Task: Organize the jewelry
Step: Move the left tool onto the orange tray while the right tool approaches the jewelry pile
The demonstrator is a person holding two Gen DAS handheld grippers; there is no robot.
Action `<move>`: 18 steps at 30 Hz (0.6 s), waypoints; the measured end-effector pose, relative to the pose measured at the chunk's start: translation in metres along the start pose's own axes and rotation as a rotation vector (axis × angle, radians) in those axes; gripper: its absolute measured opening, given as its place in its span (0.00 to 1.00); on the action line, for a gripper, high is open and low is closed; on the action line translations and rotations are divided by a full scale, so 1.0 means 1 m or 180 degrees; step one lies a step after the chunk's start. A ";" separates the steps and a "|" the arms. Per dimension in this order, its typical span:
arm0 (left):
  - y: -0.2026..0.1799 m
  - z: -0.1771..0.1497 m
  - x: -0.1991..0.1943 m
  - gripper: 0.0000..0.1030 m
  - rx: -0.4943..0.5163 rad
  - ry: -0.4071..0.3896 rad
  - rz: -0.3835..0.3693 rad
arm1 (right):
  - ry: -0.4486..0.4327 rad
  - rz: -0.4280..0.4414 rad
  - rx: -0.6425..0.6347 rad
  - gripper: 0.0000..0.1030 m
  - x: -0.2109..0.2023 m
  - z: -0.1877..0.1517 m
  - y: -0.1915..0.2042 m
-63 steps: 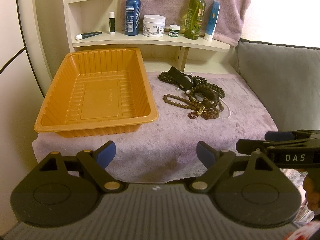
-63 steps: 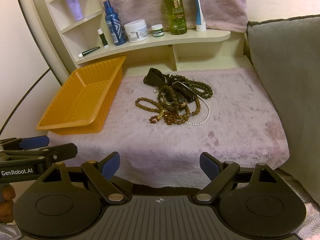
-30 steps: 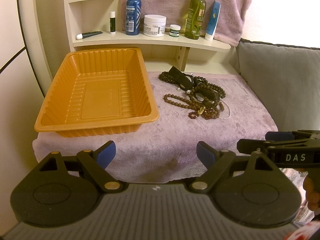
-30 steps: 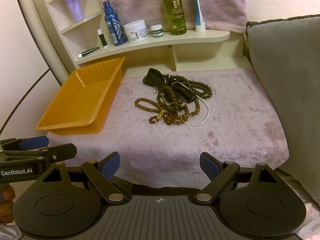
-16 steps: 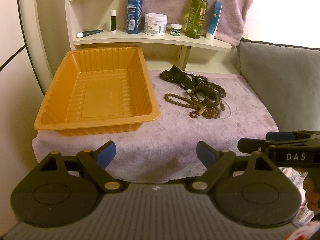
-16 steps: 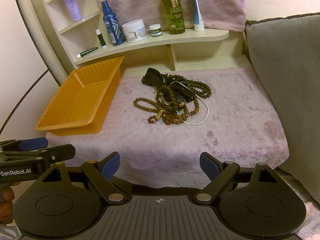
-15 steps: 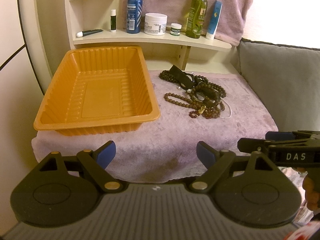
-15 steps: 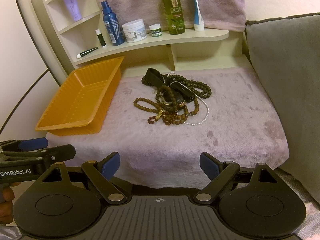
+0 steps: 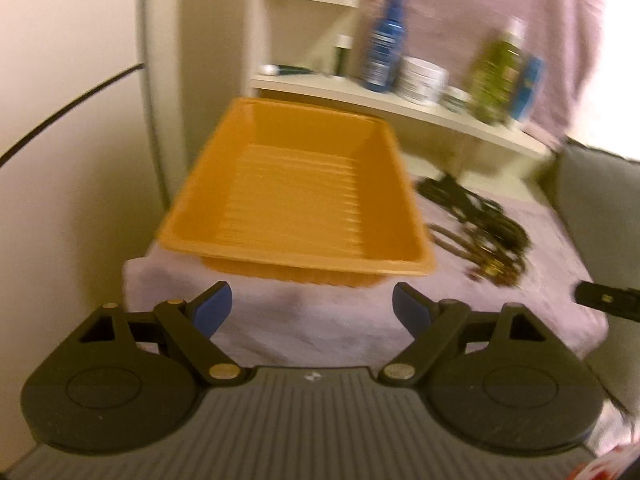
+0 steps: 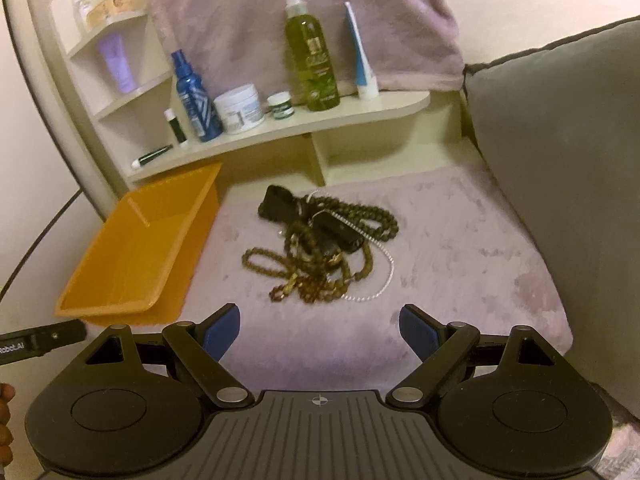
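Orange tray (image 10: 132, 256) holds nothing; jewelry pile (image 10: 324, 248) (beads, chain, tangled) lies beside it on the purple cloth (image 10: 460, 256). Left gripper (image 9: 312, 308) and right gripper (image 10: 320, 330) both spread wide, holding nothing.

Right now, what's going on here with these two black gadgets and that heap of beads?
A person is holding a hand-held gripper in each hand to tidy jewelry. The right hand-held gripper is open, aimed at the tangled pile of bead necklaces on the purple cloth. The left hand-held gripper is open too, facing the orange tray, which looks empty. Nothing has been picked up yet.
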State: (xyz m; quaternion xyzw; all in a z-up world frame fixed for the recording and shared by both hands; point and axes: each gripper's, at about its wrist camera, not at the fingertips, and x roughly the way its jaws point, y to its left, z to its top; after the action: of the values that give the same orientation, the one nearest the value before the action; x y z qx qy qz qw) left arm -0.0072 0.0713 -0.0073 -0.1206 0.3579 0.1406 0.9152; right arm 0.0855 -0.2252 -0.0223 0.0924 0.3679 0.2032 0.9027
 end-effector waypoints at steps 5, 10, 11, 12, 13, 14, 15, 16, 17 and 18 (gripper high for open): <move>0.023 0.000 0.005 0.80 -0.0198 -0.0130 0.0257 | -0.0068 0.0029 0.0129 0.85 0.008 0.003 -0.010; 0.037 0.001 0.012 0.78 -0.0335 -0.0188 0.0408 | -0.0143 0.0014 0.0192 0.85 0.017 0.001 -0.015; 0.040 0.001 0.015 0.78 -0.0375 -0.0194 0.0421 | -0.0158 0.0002 0.0220 0.85 0.019 0.002 -0.016; 0.042 0.001 0.017 0.78 -0.0419 -0.0208 0.0438 | -0.0142 -0.0017 0.0226 0.85 0.022 0.002 -0.016; 0.044 0.000 0.020 0.78 -0.0457 -0.0208 0.0464 | -0.0131 -0.0034 0.0215 0.85 0.024 0.003 -0.016; 0.046 0.001 0.023 0.78 -0.0494 -0.0211 0.0479 | -0.0124 -0.0054 0.0188 0.85 0.027 0.003 -0.016; 0.049 0.001 0.026 0.78 -0.0538 -0.0225 0.0486 | -0.0114 -0.0073 0.0173 0.85 0.029 0.004 -0.016; 0.052 0.001 0.029 0.78 -0.0589 -0.0242 0.0489 | -0.0092 -0.0092 0.0190 0.85 0.031 0.005 -0.017; 0.054 0.002 0.031 0.78 -0.0640 -0.0269 0.0476 | -0.0054 -0.0106 0.0216 0.85 0.033 0.005 -0.019; 0.055 0.003 0.033 0.78 -0.0672 -0.0315 0.0454 | -0.0006 -0.0101 0.0243 0.85 0.036 0.006 -0.021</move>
State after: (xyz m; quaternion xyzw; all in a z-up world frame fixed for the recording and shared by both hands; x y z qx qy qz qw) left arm -0.0014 0.1294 -0.0348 -0.1833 0.3032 0.2480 0.9017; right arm 0.1195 -0.2283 -0.0468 0.1210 0.3759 0.1746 0.9020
